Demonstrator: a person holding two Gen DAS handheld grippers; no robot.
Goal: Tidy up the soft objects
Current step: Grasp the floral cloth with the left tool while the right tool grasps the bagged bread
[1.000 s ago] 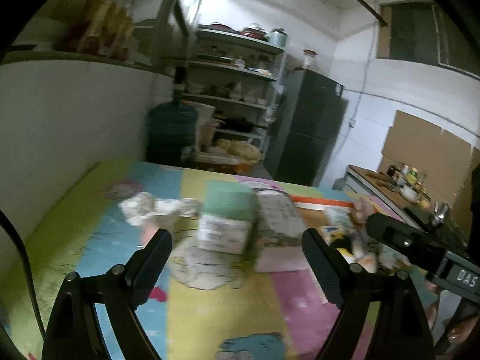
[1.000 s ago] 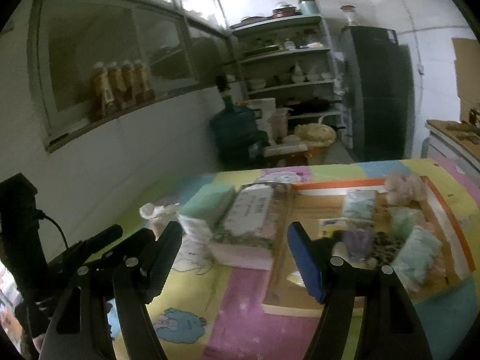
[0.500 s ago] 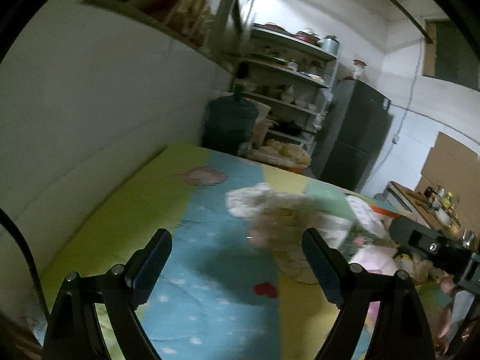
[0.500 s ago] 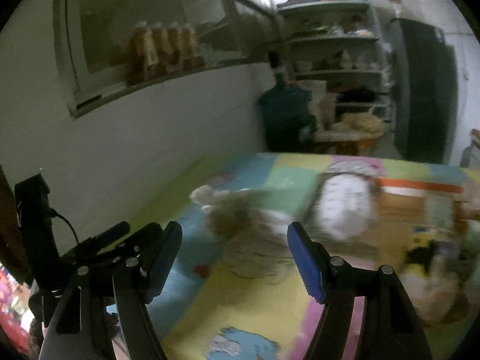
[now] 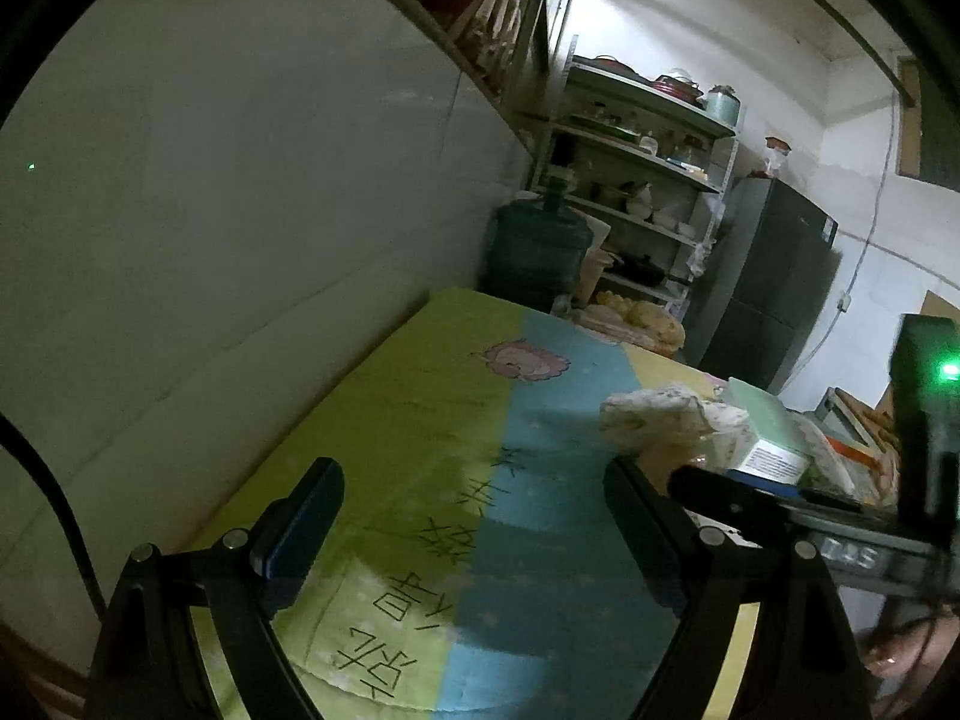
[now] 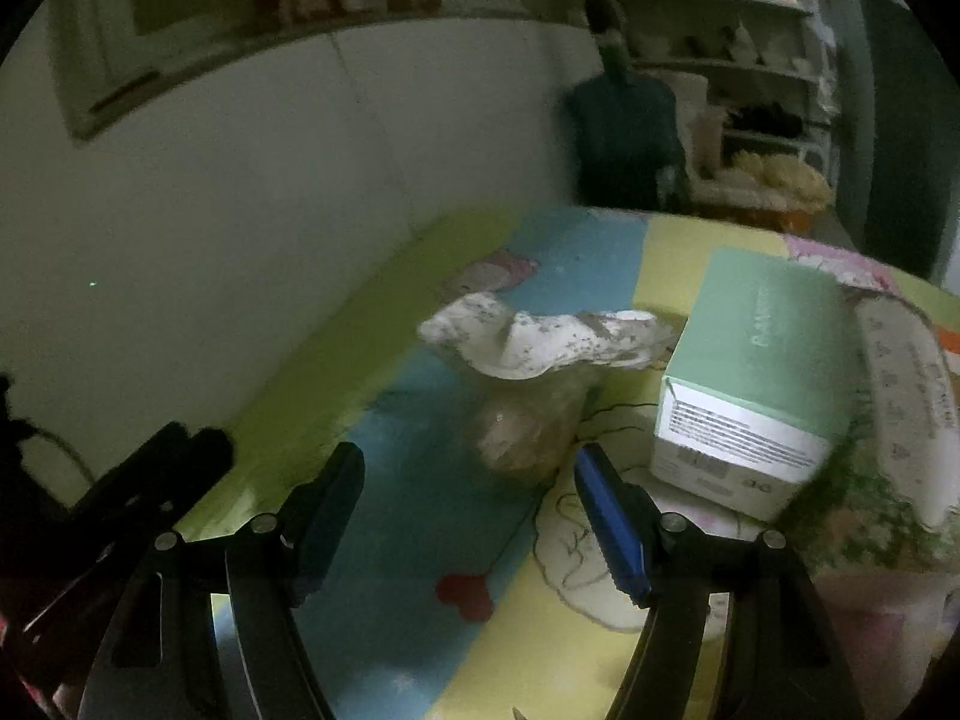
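**Soft bundle ahead of my right gripper, off to the right of my left**

In the right wrist view, my right gripper (image 6: 468, 516) stood with its jaws wide apart and nothing between them, angled down at the patchwork mat (image 6: 420, 516) covering the counter. The task's thing, a crumpled white speckled cloth (image 6: 540, 339), lay just beyond the fingertips and a little right of the jaw centreline, draped over a rounded pinkish bundle in clear wrap (image 6: 522, 432). The cloth's long axis ran across the view, roughly crosswise to the line the gripper pointed along. Just beside it on the right stood a green-and-white box (image 6: 756, 372), very near the cloth's right end; whether they touched I could not tell through the blur.

In the left wrist view, my left gripper (image 5: 474, 525) was likewise open and empty, over bare mat (image 5: 420, 420). There the same cloth (image 5: 654, 414) sat beyond the right finger, outside the jaw gap, with the box (image 5: 768, 438) behind it.

I judged the right gripper the nearer and better aligned: a short advance, nudged right, would bring the bundle between its jaws, while the left would need to swing across.
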